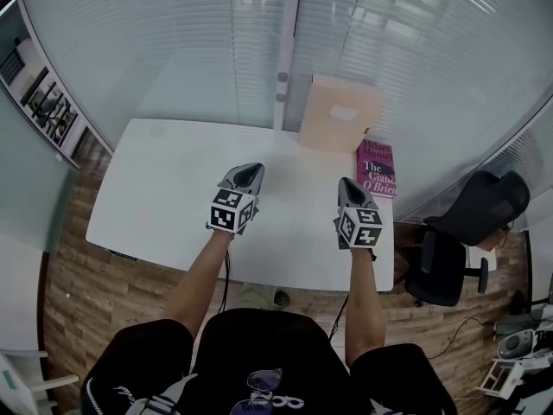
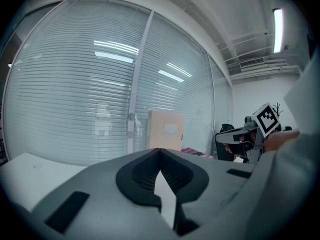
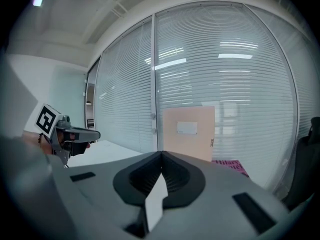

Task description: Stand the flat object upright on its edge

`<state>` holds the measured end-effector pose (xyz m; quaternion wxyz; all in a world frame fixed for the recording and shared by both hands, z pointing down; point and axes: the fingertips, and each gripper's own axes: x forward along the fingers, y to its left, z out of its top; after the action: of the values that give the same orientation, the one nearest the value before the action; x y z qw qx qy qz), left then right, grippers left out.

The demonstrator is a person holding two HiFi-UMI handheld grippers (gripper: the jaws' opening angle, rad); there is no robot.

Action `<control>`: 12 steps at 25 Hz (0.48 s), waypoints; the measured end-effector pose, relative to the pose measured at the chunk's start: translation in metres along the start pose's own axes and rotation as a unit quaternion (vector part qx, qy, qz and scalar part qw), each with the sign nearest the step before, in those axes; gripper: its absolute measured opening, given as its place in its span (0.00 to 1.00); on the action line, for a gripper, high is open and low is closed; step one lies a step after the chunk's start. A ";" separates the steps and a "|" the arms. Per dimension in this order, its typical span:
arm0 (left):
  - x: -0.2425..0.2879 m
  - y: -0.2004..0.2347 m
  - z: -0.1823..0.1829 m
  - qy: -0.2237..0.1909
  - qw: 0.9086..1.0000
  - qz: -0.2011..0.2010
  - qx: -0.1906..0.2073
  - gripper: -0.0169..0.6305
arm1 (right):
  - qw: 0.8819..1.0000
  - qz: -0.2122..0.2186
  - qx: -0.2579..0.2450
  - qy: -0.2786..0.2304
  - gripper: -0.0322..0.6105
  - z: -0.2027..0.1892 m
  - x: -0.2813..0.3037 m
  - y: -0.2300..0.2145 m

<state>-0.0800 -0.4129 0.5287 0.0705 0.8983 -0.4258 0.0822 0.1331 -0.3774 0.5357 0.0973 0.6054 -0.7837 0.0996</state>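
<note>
A flat beige board (image 1: 340, 113) stands upright at the back of the white table (image 1: 173, 180), against the glass wall. It also shows in the left gripper view as the beige board (image 2: 166, 130) and in the right gripper view as the beige board (image 3: 190, 132). A pink book (image 1: 378, 169) lies flat beside its right edge. My left gripper (image 1: 256, 169) and right gripper (image 1: 346, 182) hover side by side over the table's middle, both shut and empty, well short of the board. Each gripper's own view shows its tips meeting: left gripper (image 2: 160, 149), right gripper (image 3: 161, 153).
A glass wall with blinds (image 1: 173, 50) curves behind the table. A black office chair (image 1: 449, 258) stands off the table's right end on the wooden floor. The pink book (image 3: 230, 165) lies near the table's right back corner.
</note>
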 end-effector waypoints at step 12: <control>0.007 -0.007 0.001 0.003 1.000 -0.003 0.000 0.06 | 1.000 0.004 0.003 0.007 0.09 -0.007 0.001 -0.003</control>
<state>-0.0704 -0.4142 0.5287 0.0720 0.8994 -0.4227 0.0844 0.1361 -0.3775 0.5433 0.1006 0.6015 -0.7852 0.1072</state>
